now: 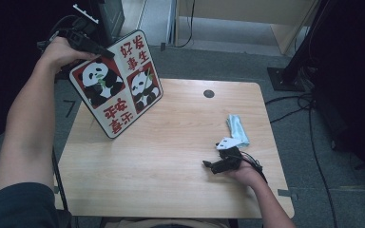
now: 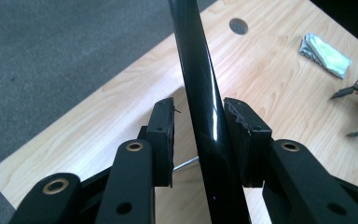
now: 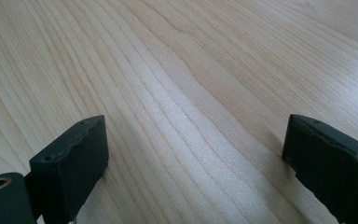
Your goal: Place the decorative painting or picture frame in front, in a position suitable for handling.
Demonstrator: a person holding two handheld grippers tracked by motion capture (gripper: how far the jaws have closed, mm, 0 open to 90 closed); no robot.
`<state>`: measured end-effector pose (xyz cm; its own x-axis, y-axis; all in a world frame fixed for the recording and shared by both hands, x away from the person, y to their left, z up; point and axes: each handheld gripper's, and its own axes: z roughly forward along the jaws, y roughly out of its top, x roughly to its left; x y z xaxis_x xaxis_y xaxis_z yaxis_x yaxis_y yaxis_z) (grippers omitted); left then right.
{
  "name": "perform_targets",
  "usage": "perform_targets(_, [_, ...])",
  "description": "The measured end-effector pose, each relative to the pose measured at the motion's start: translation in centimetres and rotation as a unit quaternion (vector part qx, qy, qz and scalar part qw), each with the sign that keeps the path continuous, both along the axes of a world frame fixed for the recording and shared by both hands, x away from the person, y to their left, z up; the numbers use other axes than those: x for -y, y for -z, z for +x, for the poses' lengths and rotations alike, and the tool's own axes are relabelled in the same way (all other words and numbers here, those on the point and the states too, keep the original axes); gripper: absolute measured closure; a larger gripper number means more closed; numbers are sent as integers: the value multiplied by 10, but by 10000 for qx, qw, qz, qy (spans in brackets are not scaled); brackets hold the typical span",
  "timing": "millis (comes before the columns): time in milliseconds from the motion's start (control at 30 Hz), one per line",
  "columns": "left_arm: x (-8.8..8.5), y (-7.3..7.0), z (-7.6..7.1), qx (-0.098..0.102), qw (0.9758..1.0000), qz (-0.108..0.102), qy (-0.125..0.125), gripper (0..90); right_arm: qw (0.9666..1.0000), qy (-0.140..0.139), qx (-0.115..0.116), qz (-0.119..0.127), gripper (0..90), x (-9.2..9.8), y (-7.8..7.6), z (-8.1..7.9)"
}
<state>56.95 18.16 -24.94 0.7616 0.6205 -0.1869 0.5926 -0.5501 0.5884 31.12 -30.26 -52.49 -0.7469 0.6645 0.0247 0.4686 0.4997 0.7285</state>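
Pinching that panda board (image 1: 119, 85) at its 10 o'clock edge, your left tool (image 1: 97, 50) isn't fully clamped (one pad's off). It's stiff, glossy, slippery; grip deeper. Right tool (image 1: 211, 166) rests apart on the bench (image 1: 171, 156).
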Motion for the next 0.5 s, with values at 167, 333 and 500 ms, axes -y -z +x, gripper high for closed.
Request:
perform_targets(167, [4,1,1,-93,9999,19,60,705,10000,0,1,-2,72,0,0,0])
perform_targets(333, [4,0,1,-159,9998,57,-56,752,10000,-2,0,0,72,0,0,0])
perform_targets(500, [6,-3,-1,-196,9998,55,-64,771,10000,-8,0,-2,73,0,0,0])
